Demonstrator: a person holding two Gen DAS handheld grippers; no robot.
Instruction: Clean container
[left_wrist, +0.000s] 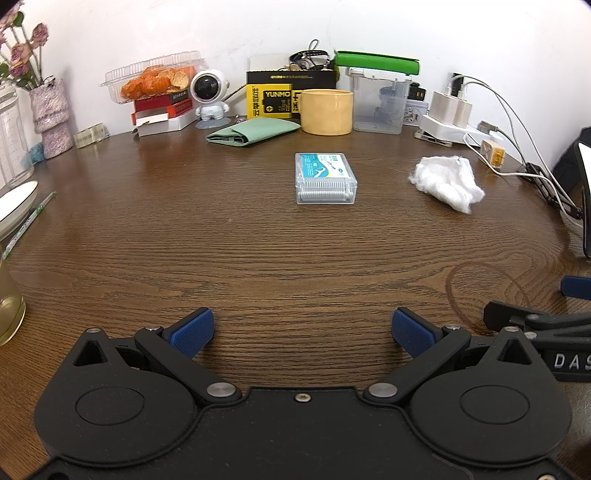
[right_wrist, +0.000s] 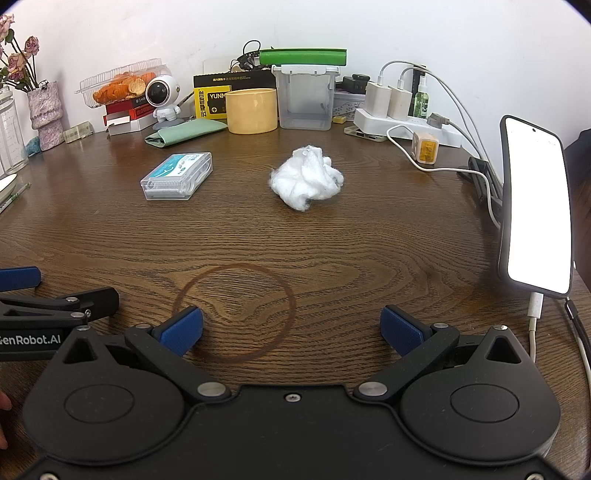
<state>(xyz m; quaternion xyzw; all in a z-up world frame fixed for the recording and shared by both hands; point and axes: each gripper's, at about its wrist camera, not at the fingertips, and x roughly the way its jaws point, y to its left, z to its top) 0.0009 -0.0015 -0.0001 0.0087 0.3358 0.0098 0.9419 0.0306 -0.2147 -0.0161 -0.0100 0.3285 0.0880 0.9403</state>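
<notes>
A small clear plastic container (left_wrist: 326, 179) with a teal label lies flat on the brown wooden table; it also shows in the right wrist view (right_wrist: 177, 176). A wad of white cotton (left_wrist: 446, 182) lies to its right, and is straight ahead in the right wrist view (right_wrist: 306, 178). My left gripper (left_wrist: 303, 330) is open and empty, low over the near table, well short of the container. My right gripper (right_wrist: 291, 328) is open and empty, over a dark ring stain (right_wrist: 236, 314), well short of the cotton.
Along the back wall stand a yellow cup (left_wrist: 326, 110), a clear bin with a green lid (left_wrist: 378, 99), a folded green cloth (left_wrist: 253, 132), an astronaut figure (left_wrist: 209, 96), boxes and a power strip with cables (right_wrist: 402, 122). A lit phone on a stand (right_wrist: 535, 206) is at the right; a plate (left_wrist: 16, 206) at the left.
</notes>
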